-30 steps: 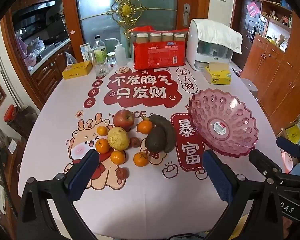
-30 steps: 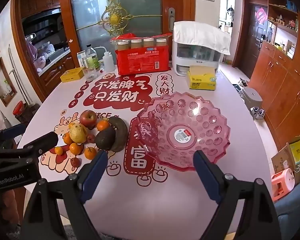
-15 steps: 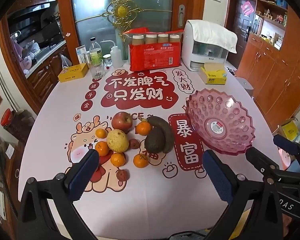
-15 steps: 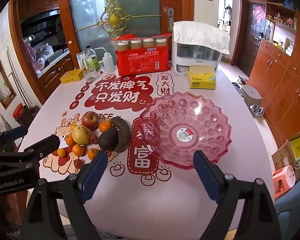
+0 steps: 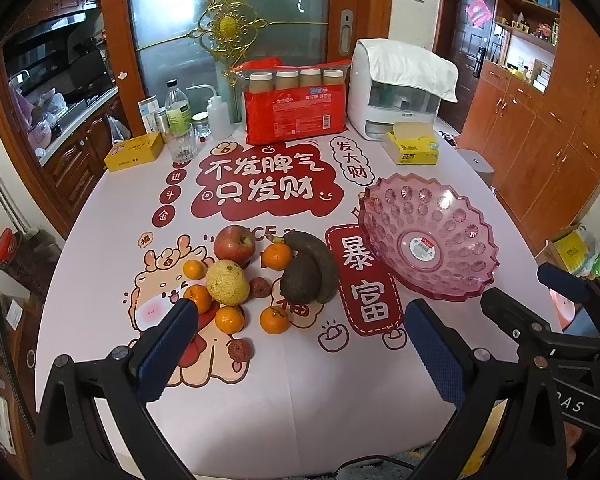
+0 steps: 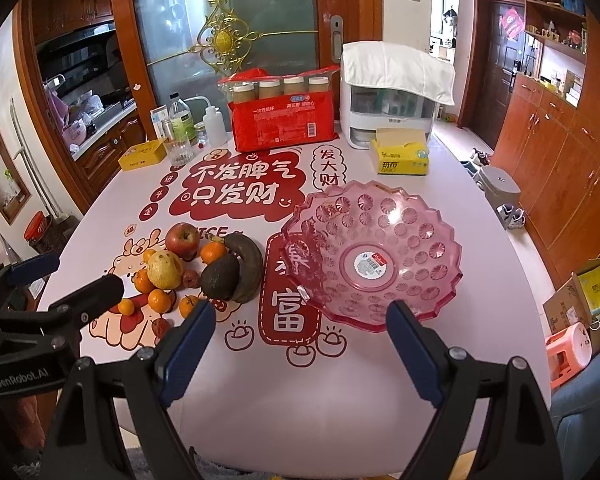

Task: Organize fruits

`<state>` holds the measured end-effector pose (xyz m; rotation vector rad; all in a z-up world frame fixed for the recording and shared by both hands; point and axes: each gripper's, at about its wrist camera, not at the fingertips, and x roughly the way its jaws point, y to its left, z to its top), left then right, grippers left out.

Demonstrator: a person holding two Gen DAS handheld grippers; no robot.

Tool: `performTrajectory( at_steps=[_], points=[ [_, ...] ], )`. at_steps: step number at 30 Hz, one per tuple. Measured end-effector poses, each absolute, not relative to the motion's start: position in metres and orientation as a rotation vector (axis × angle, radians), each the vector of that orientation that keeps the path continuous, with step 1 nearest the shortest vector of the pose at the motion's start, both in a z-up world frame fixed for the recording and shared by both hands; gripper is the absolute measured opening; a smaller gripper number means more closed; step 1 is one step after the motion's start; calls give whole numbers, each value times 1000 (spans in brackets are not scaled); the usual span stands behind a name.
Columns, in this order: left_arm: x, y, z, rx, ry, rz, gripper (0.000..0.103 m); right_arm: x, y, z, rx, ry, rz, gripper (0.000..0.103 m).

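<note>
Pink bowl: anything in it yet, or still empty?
Empty. Through the pink bowl only its base sticker shows; the apple, pear and other fruit lie on the table beside it.

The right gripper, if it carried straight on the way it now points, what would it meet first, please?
Most likely the pink bowl: its near rim sits just beyond and between the open fingers of the right gripper. The bare tablecloth lies below; if the line dips, it could touch that first. Depth is unclear.

Table [image 5: 260, 400] covered by white cloth printed with red characters. Fruit pile [image 5: 256, 276] laid left of centre; pink bowl [image 5: 428, 236] set empty at right. Red package [image 5: 296, 116], yellow box [image 5: 134, 152], tissue box [image 5: 412, 146], bottles [image 5: 178, 110], white appliance [image 5: 396, 92] ranged along far edge.
</note>
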<state>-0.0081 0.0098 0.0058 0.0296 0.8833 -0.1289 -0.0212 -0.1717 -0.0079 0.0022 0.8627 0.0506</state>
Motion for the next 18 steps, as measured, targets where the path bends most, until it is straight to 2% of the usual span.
performTrajectory(
  at_steps=[18],
  points=[
    [-12, 14, 7, 36, 864, -159, 102, -24, -168, -8, 4, 863, 50, 88]
  ],
)
